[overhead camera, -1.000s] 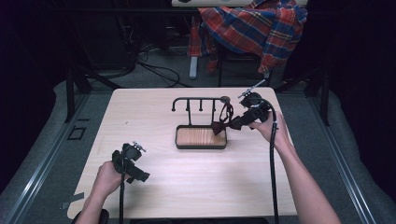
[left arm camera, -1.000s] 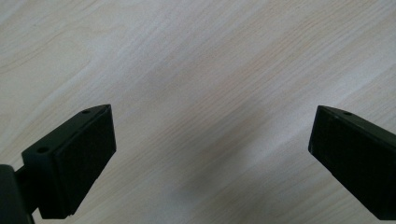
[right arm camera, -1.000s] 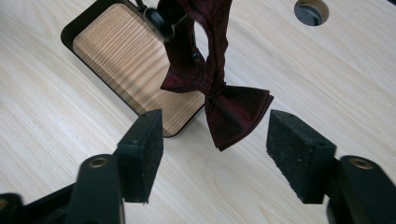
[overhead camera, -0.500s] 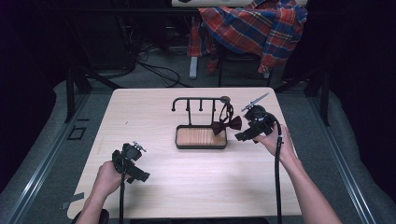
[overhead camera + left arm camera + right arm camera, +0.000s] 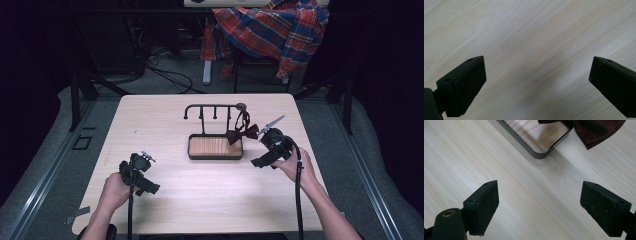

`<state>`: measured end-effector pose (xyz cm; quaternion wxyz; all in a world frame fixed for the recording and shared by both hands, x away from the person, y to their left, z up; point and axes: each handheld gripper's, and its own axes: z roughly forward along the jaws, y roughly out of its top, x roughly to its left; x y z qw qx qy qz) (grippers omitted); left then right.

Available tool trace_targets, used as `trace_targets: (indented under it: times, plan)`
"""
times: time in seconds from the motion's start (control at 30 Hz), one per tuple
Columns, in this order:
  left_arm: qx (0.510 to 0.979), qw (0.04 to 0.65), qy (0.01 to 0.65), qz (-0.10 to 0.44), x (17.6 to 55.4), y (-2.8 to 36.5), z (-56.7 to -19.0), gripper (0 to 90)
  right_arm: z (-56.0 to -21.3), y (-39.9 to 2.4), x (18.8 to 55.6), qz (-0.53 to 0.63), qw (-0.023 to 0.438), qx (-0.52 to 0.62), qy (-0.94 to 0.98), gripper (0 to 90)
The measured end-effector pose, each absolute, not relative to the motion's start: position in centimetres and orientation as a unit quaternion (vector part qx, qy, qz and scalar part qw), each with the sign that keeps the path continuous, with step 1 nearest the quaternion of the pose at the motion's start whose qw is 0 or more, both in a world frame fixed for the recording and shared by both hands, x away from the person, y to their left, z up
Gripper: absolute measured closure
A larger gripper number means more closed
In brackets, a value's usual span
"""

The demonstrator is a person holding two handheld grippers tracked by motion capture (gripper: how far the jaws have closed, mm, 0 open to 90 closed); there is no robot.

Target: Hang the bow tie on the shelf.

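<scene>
A dark red bow tie (image 5: 242,134) hangs by its strap from the right end of a black hook rack (image 5: 212,106) that stands on a wooden tray base (image 5: 215,156). Just right of the tray, my right gripper (image 5: 261,160) is low over the table. Its jaws have just been opening and nothing is between them. In the right gripper view the open gripper (image 5: 539,197) faces bare table, with the tray corner (image 5: 541,153) and the bow tie (image 5: 596,130) ahead. My left gripper (image 5: 148,187) rests at the front left, open over bare wood (image 5: 536,75).
The pale wooden table (image 5: 200,200) has free room in front of and beside the rack. Behind its far edge a plaid shirt (image 5: 275,30) hangs over a chair, and cables lie on the floor (image 5: 165,75).
The right gripper has let go of the bow tie at the rack and drawn back to the right and down, its jaws wider. The bow tie now hangs free. The left hand stayed put.
</scene>
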<state>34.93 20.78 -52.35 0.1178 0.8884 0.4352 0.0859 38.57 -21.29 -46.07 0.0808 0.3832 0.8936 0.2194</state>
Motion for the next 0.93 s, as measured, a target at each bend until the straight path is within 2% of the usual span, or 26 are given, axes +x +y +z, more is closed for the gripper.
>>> trace_targets:
  times: [0.6, 0.93]
  plan:
    - [0.892, 0.115, 0.428, 0.084, 34.9, 20.7, -52.3, 1.1, -48.6, -21.6, 35.6, 0.196, 0.055, 0.373, 0.905, 13.6]
    - [0.893, 0.117, 0.426, 0.086, 34.9, 20.5, -52.3, 1.1, -49.2, -21.9, 35.5, 0.184, 0.051, 0.371, 0.909, 15.2]
